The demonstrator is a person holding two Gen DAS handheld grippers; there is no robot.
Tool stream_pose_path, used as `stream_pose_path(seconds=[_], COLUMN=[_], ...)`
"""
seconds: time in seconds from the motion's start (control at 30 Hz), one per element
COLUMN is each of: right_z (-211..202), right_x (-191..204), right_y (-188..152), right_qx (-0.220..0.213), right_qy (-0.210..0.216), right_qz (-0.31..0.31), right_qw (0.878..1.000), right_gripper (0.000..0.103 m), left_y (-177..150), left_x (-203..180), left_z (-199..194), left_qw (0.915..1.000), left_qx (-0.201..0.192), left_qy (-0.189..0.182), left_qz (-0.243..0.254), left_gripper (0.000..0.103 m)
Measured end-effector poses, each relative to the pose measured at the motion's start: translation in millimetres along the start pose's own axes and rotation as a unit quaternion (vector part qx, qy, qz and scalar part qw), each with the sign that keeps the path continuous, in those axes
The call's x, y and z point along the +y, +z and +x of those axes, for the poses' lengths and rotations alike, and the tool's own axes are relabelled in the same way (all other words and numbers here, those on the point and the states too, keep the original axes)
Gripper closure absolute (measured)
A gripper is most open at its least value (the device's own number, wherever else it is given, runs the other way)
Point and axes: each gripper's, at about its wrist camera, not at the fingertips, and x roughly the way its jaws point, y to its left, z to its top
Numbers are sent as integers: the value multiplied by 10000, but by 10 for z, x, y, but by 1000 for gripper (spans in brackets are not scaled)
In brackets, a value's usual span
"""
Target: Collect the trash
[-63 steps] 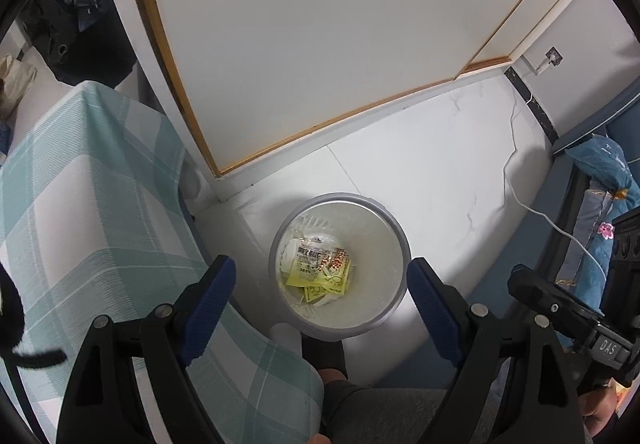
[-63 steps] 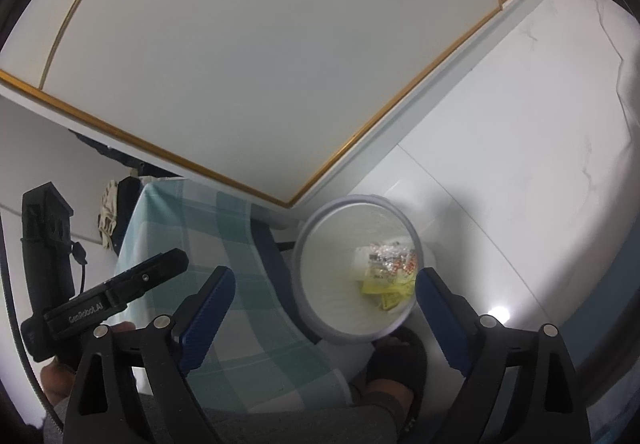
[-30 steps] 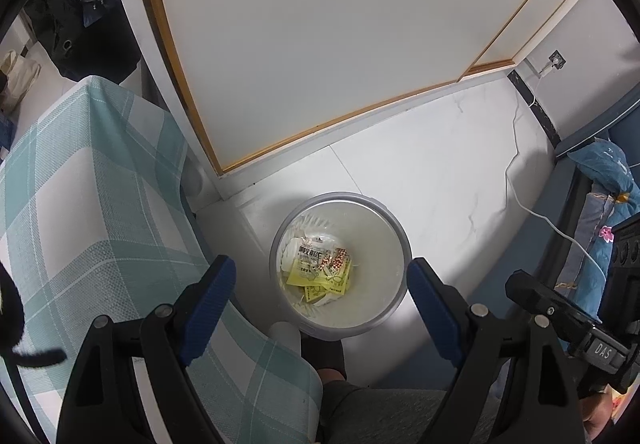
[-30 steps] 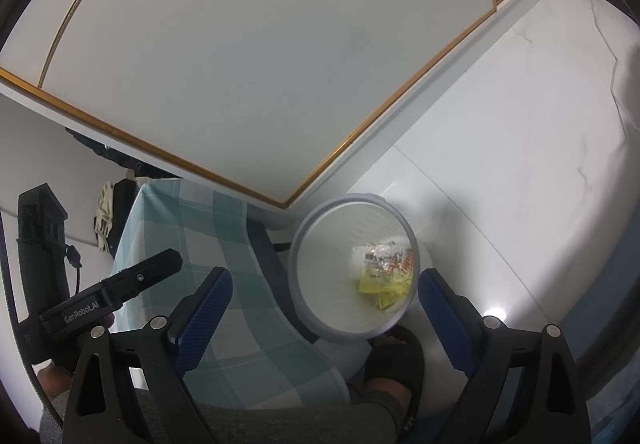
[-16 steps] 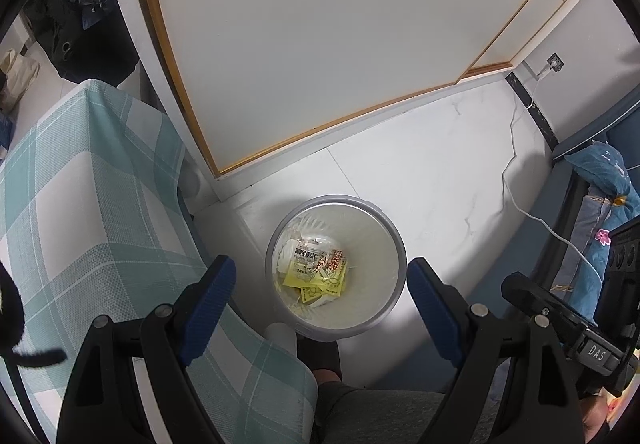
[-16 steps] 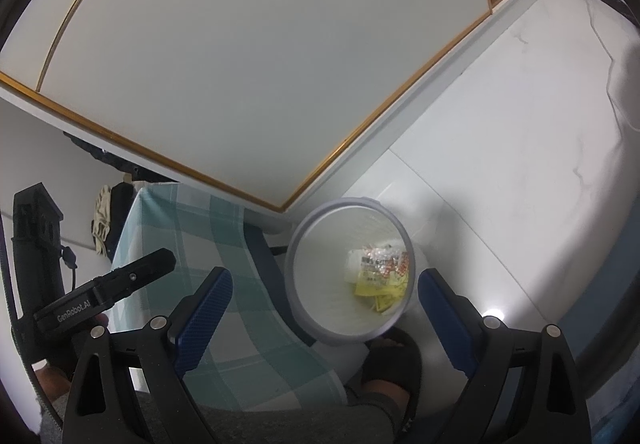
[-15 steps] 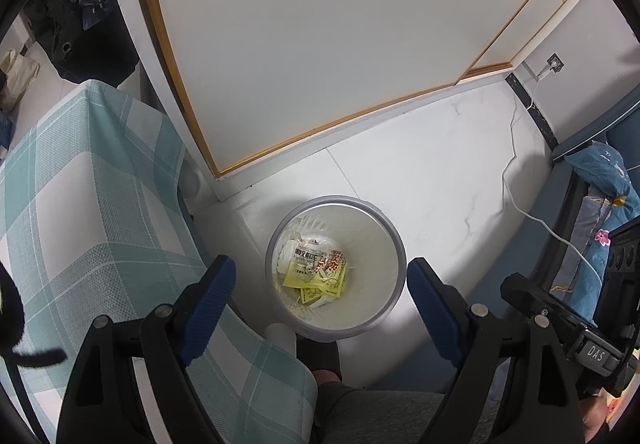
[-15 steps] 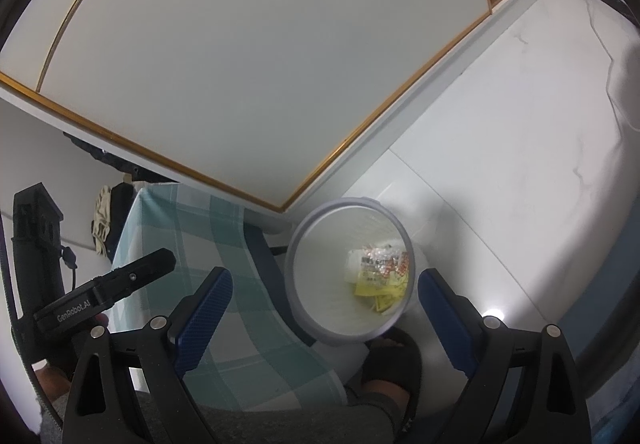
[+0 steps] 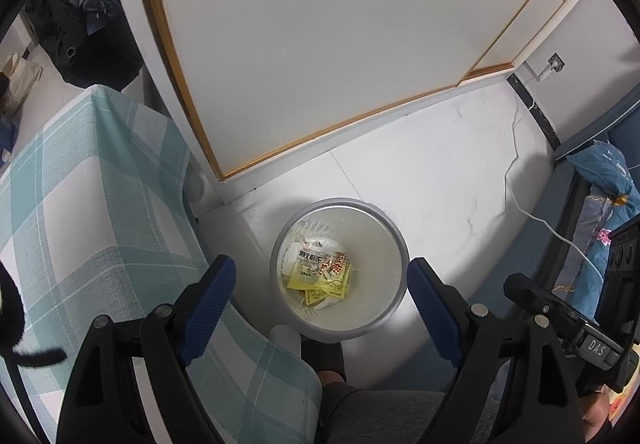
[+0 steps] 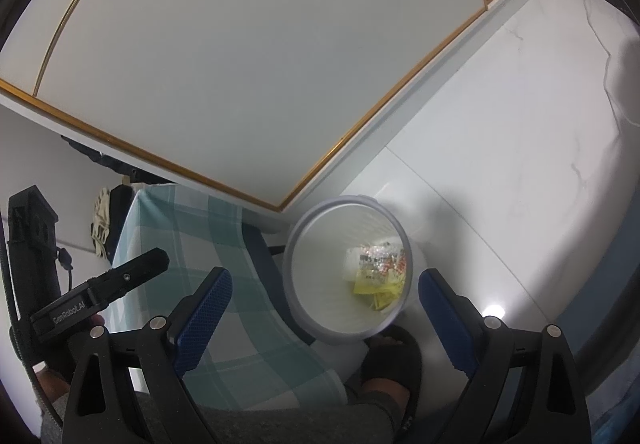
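I am holding both my left gripper and right gripper spread wide and empty above the waste bin; little is changing lately, the wrappers are lying inside, so collection seems finished.

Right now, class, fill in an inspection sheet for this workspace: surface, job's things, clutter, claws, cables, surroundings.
Surface: white marble-look floor.
Job's things: round white trash bin on the floor, holding yellow and printed wrappers.
Clutter: dark bags in the far corner.
Claws: left claw open, empty; right claw open, empty; both above the bin.
Cables: white cable running across the floor from a wall socket.
Surroundings: checked tablecloth, white gold-trimmed panels, blue fabric.
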Motion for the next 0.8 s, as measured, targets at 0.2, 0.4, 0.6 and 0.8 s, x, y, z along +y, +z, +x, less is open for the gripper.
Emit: stream_pose_path(seconds=[0.2, 0.4, 0.6, 0.8], right_z=[-8, 3, -8, -79], right_x=[-18, -19, -20, 46], right_y=[6, 7, 9, 23], right_qx=[-25, -13, -34, -88], right_qy=[-18, -26, -59, -133], right_qz=[19, 25, 35, -16], right_qw=[10000, 10000, 10000, 9999], right_gripper=[7, 7, 7, 7], left_y=[-18, -6, -17, -77], left_x=[-18, -16, -12, 8], left_z=[4, -12, -20, -171], left_qw=[10000, 9999, 9999, 9996], left_qx=[65, 112, 122, -124], left_qy=[-26, -15, -41, -242], left_qz=[-9, -42, -38, 55], left_gripper=[18, 18, 18, 18])
